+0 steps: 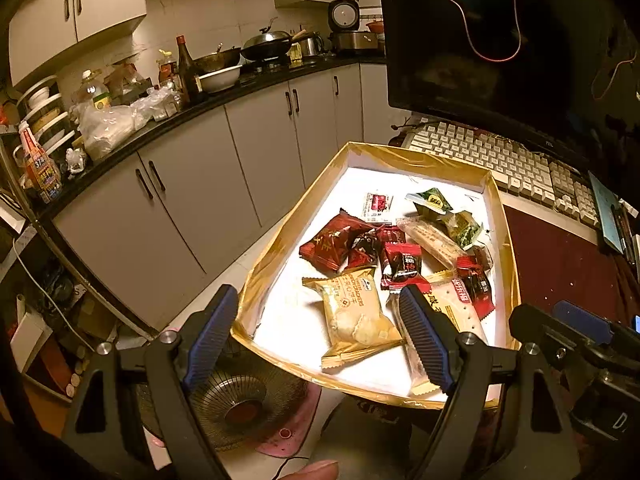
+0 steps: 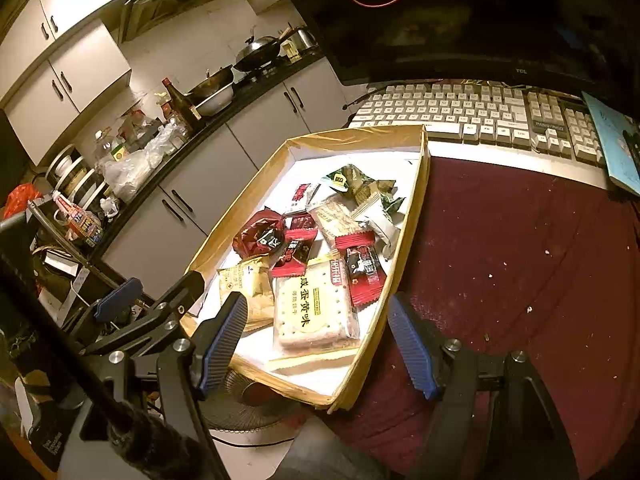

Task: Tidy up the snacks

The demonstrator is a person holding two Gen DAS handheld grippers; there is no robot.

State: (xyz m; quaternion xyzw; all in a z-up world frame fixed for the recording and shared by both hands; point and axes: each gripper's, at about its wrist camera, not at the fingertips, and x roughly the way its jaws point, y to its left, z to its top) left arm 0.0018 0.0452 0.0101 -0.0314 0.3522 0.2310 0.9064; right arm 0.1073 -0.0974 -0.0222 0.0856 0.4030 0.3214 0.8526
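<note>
A shallow gold-edged cardboard box with a white floor holds several wrapped snacks: a gold cracker pack, a pale biscuit pack with yellow label, dark red packs, red-black candy packs and green packs. My left gripper is open and empty above the box's near end. My right gripper is open and empty, its fingers straddling the box's near right corner. The left gripper also shows in the right wrist view.
The box overhangs the left edge of a dark red table mat. A white keyboard and a monitor stand behind it. A fan heater sits on the floor below. A kitchen counter runs along the left.
</note>
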